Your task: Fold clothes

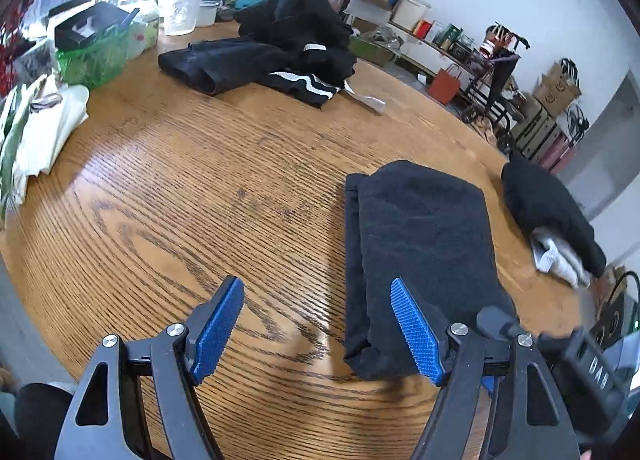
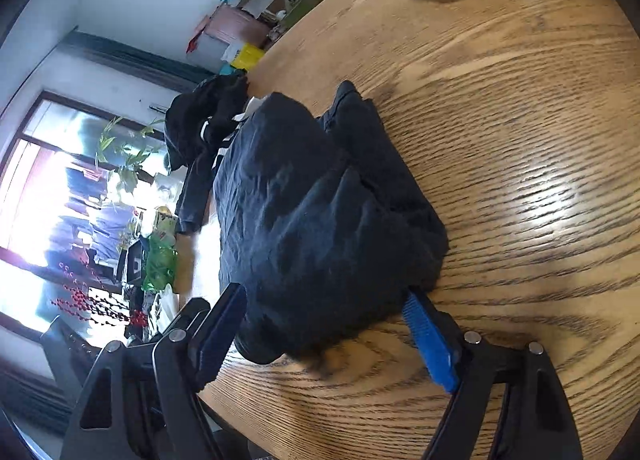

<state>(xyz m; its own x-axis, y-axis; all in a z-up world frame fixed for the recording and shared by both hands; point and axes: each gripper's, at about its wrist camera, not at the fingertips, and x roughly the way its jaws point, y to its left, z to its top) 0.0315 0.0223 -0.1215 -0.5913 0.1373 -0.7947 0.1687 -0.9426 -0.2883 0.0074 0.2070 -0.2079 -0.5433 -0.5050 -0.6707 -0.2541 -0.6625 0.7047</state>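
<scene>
Folded black garment (image 1: 424,244) on tabletop (image 1: 200,200): soft, light, floppy. Best pinched at near folded edge. Left gripper (image 1: 320,336) apart, empty; right gripper (image 2: 332,336) apart, straddling it.

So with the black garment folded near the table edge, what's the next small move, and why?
Probably draw the right hand-held gripper back off the folded black garment. Its jaws are open around the near end, the bundle lies compact on the table, and an unfolded dark pile waits behind.

Glossy grained wood table (image 1: 168,188), matt black cloth garment (image 1: 424,236)
</scene>
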